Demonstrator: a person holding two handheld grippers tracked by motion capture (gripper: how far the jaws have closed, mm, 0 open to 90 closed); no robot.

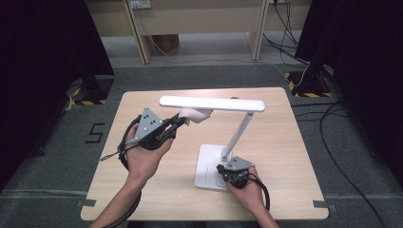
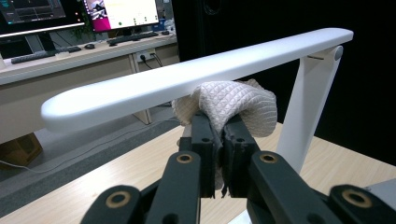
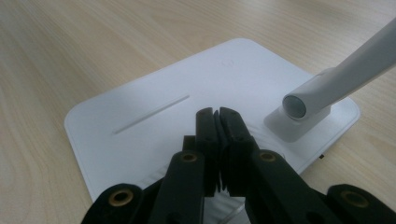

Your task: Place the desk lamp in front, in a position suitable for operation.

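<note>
- Black jaws of the left gripper [image 2: 218,135] fill the bottom of the left gripper view, pinched tight on a quilted white cloth [image 2: 233,102] that bulges up out of them.
- That cloth sits just under the lamp head [image 2: 187,79], the long white bar crossing the frame from lower left to upper right; it seems to touch the bar's underside, though the contact itself is hidden behind the bar.
- In the high view the bar runs left to right across the middle, with the cloth [image 1: 195,115] below its left half, so any wiping stroke would follow that long axis toward the right.
- Lamp arm [image 1: 237,135] slants down from the bar's right end to the lamp base [image 1: 206,166].
- Right gripper [image 3: 217,114] rests with its jaws closed and empty on the base, pressing it down in the lower middle of the table [image 1: 285,156].
</note>
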